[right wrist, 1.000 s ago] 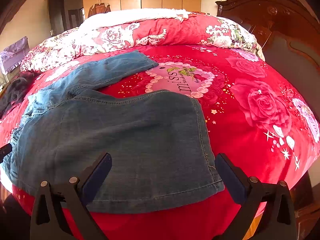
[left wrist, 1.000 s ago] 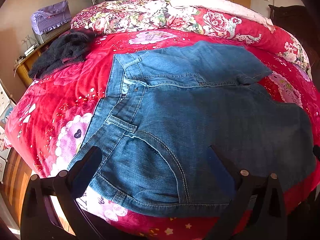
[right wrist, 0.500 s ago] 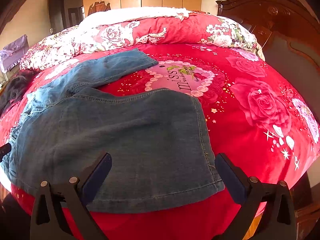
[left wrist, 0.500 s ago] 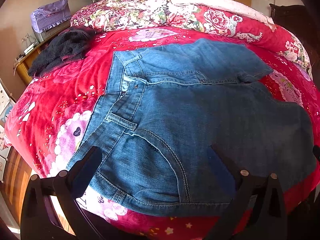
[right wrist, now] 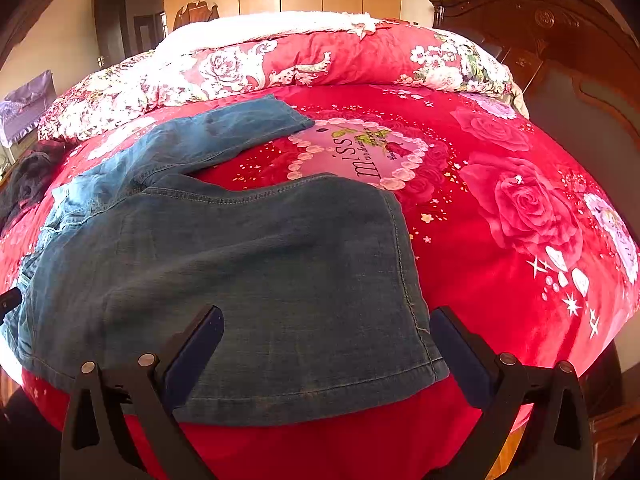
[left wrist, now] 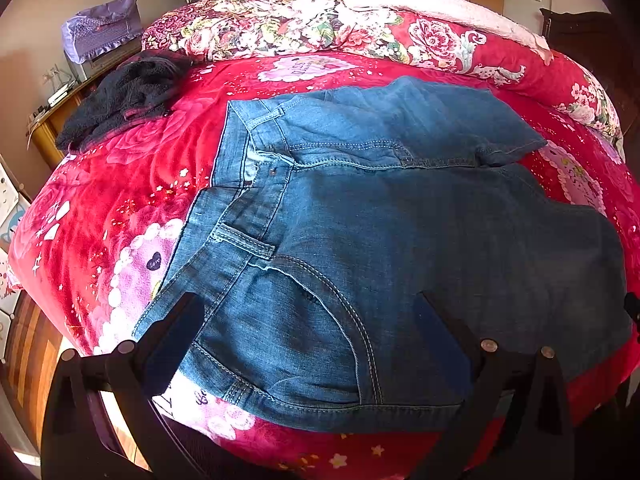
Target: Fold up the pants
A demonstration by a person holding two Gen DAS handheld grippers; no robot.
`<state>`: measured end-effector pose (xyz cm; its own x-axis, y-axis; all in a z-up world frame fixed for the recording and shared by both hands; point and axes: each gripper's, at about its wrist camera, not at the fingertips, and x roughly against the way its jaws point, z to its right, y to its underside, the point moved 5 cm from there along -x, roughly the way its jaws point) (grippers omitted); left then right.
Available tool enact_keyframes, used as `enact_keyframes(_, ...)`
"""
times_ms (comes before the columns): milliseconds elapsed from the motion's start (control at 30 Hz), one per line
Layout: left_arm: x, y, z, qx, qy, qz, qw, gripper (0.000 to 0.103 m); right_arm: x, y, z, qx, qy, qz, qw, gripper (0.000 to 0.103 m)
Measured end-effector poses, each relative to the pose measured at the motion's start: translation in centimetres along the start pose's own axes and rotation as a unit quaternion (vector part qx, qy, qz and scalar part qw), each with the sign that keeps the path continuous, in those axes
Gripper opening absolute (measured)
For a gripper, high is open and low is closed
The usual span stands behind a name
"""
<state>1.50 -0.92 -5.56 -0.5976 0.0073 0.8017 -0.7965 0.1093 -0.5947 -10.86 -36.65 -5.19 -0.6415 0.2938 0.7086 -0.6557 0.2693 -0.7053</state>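
Plainly, with the jeans (left wrist: 400, 240) spread flat on the bed (right wrist: 520, 260) and both the left gripper (left wrist: 312, 320) and right gripper (right wrist: 326, 332) wide open and empty at the near edge, a shallow pinch could catch only the top layer and skew the fold.

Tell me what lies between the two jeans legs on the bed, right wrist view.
Only bare red bedspread fills the wedge between the near leg and the far leg of the jeans, visible in the right wrist view.

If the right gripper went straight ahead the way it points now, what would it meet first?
Most likely the near leg of the jeans: the open right gripper frames its hem end on the red bedspread. Height above the cloth is unclear.
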Motion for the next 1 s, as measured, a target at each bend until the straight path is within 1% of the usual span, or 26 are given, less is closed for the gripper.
enact_keyframes(1000,-0.12,0.13,0.09,-0.001,0.001,-0.002,1.0000,0.103,-0.02,0.09,0.10,-0.002,0.002,-0.002,1.000,0.103)
